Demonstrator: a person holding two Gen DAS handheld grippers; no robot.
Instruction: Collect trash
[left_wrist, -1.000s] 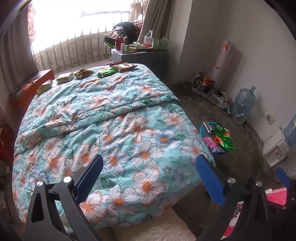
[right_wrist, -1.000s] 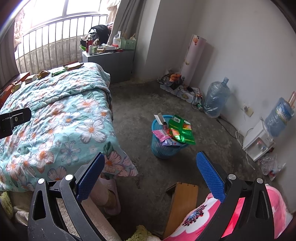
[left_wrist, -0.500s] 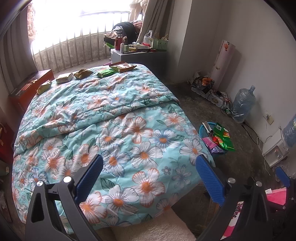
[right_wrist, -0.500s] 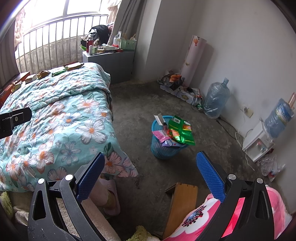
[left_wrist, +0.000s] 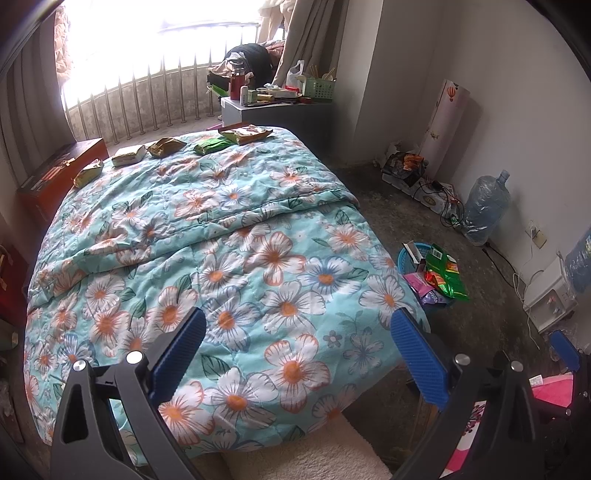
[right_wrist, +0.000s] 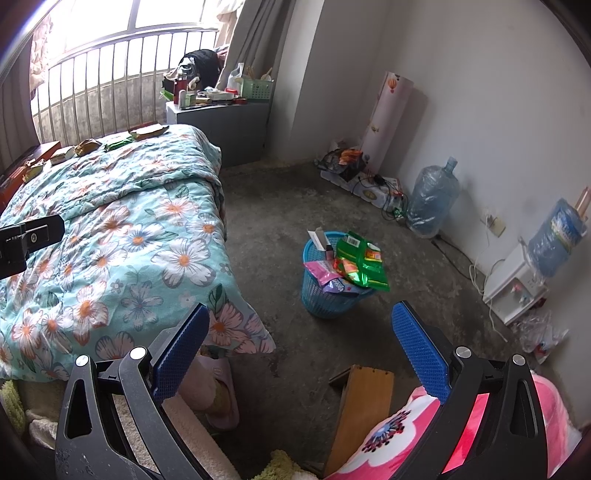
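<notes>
Several snack wrappers lie in a row at the far edge of the flowered bed (left_wrist: 236, 258): a tan one (left_wrist: 245, 133), a green one (left_wrist: 210, 147), a gold one (left_wrist: 165, 146), a pale one (left_wrist: 128, 156) and a yellow one (left_wrist: 88, 172). They also show in the right wrist view (right_wrist: 118, 142). A blue basket (right_wrist: 325, 295) on the floor holds a green bag (right_wrist: 360, 264) and other wrappers; it also shows in the left wrist view (left_wrist: 410, 254). My left gripper (left_wrist: 297, 354) is open and empty over the bed's near end. My right gripper (right_wrist: 299, 350) is open and empty above the floor.
A grey cabinet (right_wrist: 236, 125) with clutter stands by the window. Water bottles (right_wrist: 432, 203), cables and a white appliance (right_wrist: 513, 291) line the right wall. A wooden stool (right_wrist: 364, 402), a pink cushion (right_wrist: 480, 424) and a slipper (right_wrist: 214, 391) lie near me. A red box (left_wrist: 55, 173) flanks the bed.
</notes>
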